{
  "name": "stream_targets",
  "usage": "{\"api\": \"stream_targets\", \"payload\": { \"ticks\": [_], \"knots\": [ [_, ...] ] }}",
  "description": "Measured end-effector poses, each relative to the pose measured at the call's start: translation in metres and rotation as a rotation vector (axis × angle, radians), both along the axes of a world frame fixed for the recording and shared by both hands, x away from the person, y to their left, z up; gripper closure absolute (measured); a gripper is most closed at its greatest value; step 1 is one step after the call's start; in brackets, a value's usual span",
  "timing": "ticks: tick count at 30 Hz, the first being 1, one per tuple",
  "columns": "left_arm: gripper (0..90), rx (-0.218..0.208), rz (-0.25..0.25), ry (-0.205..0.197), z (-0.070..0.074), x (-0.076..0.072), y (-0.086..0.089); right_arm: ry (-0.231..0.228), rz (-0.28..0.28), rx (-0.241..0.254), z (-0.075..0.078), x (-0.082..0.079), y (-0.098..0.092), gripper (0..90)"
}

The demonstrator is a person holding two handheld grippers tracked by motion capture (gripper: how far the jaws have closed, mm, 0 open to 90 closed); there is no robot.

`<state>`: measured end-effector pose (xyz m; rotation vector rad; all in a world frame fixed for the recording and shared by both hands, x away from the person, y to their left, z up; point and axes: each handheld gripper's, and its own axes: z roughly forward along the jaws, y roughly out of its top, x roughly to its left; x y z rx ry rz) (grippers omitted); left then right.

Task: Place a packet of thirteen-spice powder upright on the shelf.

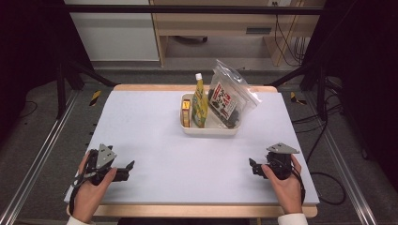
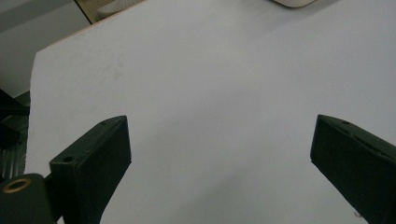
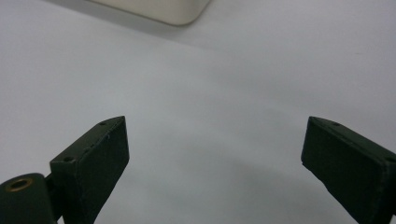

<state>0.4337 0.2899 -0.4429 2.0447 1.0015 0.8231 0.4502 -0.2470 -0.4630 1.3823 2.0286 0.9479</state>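
Observation:
A cream-white tray [image 1: 210,130] stands at the far middle of the white table. In it a yellow squeeze bottle [image 1: 200,102] with a white cap stands upright, a small yellow box [image 1: 187,113] sits at its left, and a clear zip bag [image 1: 232,97] with a red-and-black printed packet leans at its right. My left gripper [image 1: 130,168] rests near the front left, held in a hand, jaws wide apart and empty [image 2: 219,144]. My right gripper [image 1: 252,165] rests near the front right, also open and empty [image 3: 215,140]. A corner of the tray [image 3: 163,11] shows far ahead of it.
Bare white table surface [image 1: 155,136] lies between the grippers and the tray. Metal frame rails [image 1: 42,150] run along the left side, cables [image 1: 324,178] trail on the floor at the right. A wooden shelf unit [image 1: 225,28] stands beyond the table.

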Motion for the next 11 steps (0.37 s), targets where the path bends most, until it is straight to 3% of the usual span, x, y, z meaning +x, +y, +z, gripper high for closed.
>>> {"api": "stream_targets", "payload": {
  "ticks": [4,11],
  "knots": [
    [4.6,-0.006,0.007,0.007,0.0005,0.0003,0.0009,0.007,-0.027,-0.036,-0.0024,-0.0038,-0.0033,9.1],
    [4.6,-0.016,0.02,0.031,0.0003,0.0011,0.0033,-0.027,-0.077,-0.063,-0.006,-0.0041,-0.0092,11.4]
  ]
}}
